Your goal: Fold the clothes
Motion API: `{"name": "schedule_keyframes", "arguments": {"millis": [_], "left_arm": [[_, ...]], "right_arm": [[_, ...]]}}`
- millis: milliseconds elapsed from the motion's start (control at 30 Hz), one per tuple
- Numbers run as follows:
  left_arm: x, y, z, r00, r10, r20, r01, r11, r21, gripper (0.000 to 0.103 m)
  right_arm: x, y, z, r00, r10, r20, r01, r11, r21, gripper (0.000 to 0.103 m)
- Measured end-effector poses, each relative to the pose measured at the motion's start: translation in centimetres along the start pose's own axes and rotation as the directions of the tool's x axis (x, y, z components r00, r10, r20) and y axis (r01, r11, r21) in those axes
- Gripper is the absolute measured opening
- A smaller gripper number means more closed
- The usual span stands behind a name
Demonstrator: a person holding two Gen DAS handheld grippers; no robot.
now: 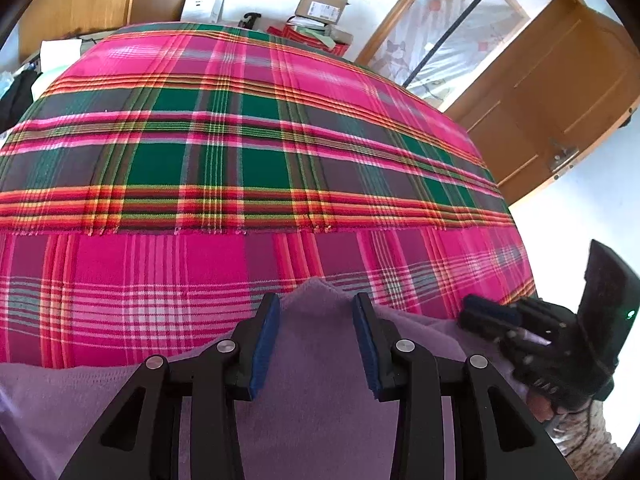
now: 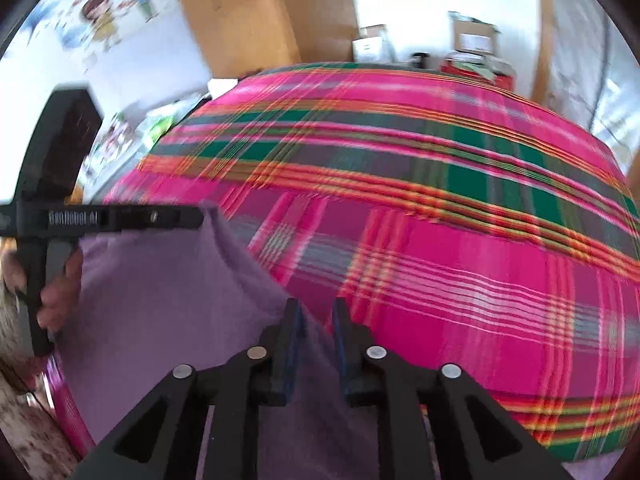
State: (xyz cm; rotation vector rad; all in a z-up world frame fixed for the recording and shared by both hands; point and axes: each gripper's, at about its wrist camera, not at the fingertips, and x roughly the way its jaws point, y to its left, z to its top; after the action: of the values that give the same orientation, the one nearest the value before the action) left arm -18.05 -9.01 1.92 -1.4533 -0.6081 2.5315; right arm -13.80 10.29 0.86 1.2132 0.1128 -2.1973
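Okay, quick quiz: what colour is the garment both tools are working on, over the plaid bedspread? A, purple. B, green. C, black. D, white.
A: the purple garment lies between the left tool fingers, over the pink plaid bedspread.

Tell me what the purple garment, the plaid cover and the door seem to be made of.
Purple garment: looks like soft fleece or brushed knit, matte and fuzzy, draping in smooth folds. Plaid cover: woven cloth, with visible thread lines and a frayed hem; the fibre cannot be told. Door: apparently varnished wood, warm brown with raised panels and a slight sheen.
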Motion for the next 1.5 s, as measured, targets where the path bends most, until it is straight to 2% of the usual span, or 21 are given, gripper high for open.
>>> {"name": "schedule_keyframes", "arguments": {"millis": [67,133,200,300,500,600,633,667,767,833,900,1000,1100,1233,1300,1333,1400,1500], "left_arm": [[0.1,0.1,0.0,1.0,0.001,0.003,-0.001,1.0,-0.005,0.039],[0.3,0.1,0.1,1.0,0.006,0.003,-0.006,1.0,-0.009,0.039],[0.4,0.2,0.1,1.0,0.009,0.003,-0.009,1.0,-0.01,0.039],[0.6,0.3,0.2,1.0,0.009,0.005,-0.009,1.0,-0.013,0.039],[0.8,0.4,0.4,1.0,0.013,0.01,-0.013,1.0,-0.018,0.039],[0.6,0.2,0.3,1.0,0.023,0.011,-0.022,0.999,-0.023,0.039],[0.5,0.2,0.3,1.0,0.026,0.013,-0.025,0.999,-0.026,0.039],[0.2,0.1,0.1,0.999,0.023,0.022,-0.022,0.999,-0.032,0.039],[-1.4,-0.7,-0.5,0.997,0.018,0.069,-0.017,1.0,-0.015,0.039],[-2.3,-1.5,-1.0,0.995,0.017,0.098,-0.019,1.0,0.012,0.039],[-2.7,-2.1,-1.6,0.996,-0.025,0.084,0.023,0.999,0.026,0.039],[-2.4,-3.2,-2.3,0.998,-0.044,0.049,0.041,0.997,0.062,0.039],[-1.7,-4.2,-2.9,0.999,-0.048,0.023,0.046,0.995,0.092,0.039],[-0.6,-4.5,-3.0,0.998,-0.056,-0.014,0.057,0.995,0.086,0.039],[0.1,-4.7,-2.9,0.999,-0.047,-0.021,0.049,0.996,0.08,0.039],[0.4,-4.7,-3.0,0.999,-0.044,-0.024,0.045,0.996,0.076,0.039],[0.9,-4.8,-3.1,0.999,-0.037,-0.032,0.039,0.997,0.068,0.039],[1.1,-4.8,-3.1,0.999,-0.026,-0.034,0.029,0.998,0.062,0.039]], "right_arm": [[-0.8,-0.4,0.0,0.999,0.006,0.037,-0.007,1.0,0.029,0.017],[-1.1,0.2,0.2,0.998,0.048,0.051,-0.049,0.999,0.01,0.017],[-0.5,1.4,0.3,0.996,0.084,0.023,-0.083,0.996,-0.039,0.017],[1.0,3.1,0.4,0.997,0.075,-0.033,-0.079,0.991,-0.112,0.017],[2.8,2.7,0.9,0.999,0.013,-0.033,-0.016,0.996,-0.092,0.011],[3.0,3.1,0.9,0.998,-0.061,-0.007,0.06,0.992,-0.109,0.011],[3.0,3.2,0.8,0.996,-0.088,0.002,0.087,0.99,-0.114,0.012],[3.1,3.3,0.8,0.993,-0.114,0.012,0.115,0.986,-0.12,0.018],[2.7,2.5,0.7,0.996,-0.088,0.009,0.089,0.995,-0.053,0.019],[0.8,1.0,0.2,0.994,-0.099,0.041,0.098,0.995,0.01,0.019],[-1.3,-0.7,-0.3,0.99,-0.118,0.078,0.112,0.99,0.08,0.019],[-4.5,-3.3,-1.2,0.98,-0.152,0.131,0.127,0.975,0.184,0.019],[-8.2,-7.4,-3.4,0.946,-0.294,0.133,0.242,0.919,0.311,0.021],[-12.5,-13.0,-7.4,0.86,-0.507,0.059,0.423,0.774,0.471,0.029],[-13.9,-15.0,-9.1,0.818,-0.574,0.031,0.478,0.708,0.52,0.031],[-14.4,-16.1,-9.9,0.806,-0.592,0.013,0.489,0.679,0.548,0.035],[-15.2,-18.3,-11.6,0.793,-0.609,-0.026,0.497,0.621,0.606,0.038],[-15.5,-21.0,-13.7,0.822,-0.569,-0.032,0.43,0.582,0.691,0.039]]}}
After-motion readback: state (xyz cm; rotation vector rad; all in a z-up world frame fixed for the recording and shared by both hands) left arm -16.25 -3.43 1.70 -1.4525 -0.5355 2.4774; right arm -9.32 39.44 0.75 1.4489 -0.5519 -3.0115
